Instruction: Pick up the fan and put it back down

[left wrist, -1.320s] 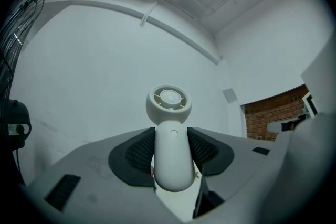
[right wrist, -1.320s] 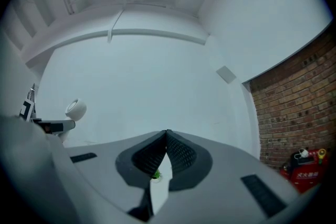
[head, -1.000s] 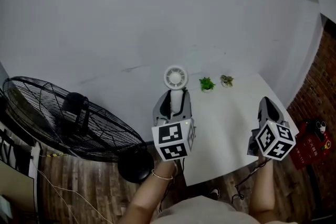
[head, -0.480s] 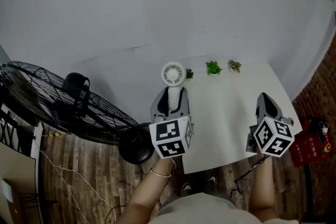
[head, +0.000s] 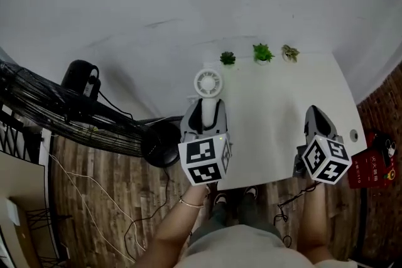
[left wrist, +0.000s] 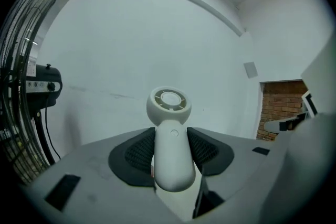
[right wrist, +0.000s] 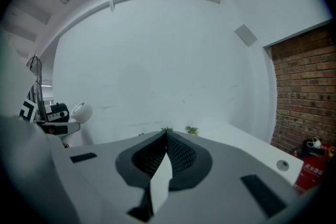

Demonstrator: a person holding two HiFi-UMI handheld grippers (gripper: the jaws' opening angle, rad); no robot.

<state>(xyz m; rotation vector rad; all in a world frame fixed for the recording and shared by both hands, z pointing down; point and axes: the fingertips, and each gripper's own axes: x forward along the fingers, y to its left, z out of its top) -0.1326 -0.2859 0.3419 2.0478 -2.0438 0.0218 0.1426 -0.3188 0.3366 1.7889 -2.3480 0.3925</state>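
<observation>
Left gripper (left wrist: 170,144) pinches the fan (head: 208,88) by its handle, head up, probably to stand it by the table's (head: 276,110) left edge. Right gripper (right wrist: 166,136) is pressed together, empty.

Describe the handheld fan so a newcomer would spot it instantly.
Start at the white table. Over its left edge, the left gripper is clamped on the handheld fan: small, white, round-headed, unlike the big black floor fan beside the table.

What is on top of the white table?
Three small potted plants line its far edge. The left tool, gripping a white handheld fan, and the right tool cover tabletop beneath them.
</observation>
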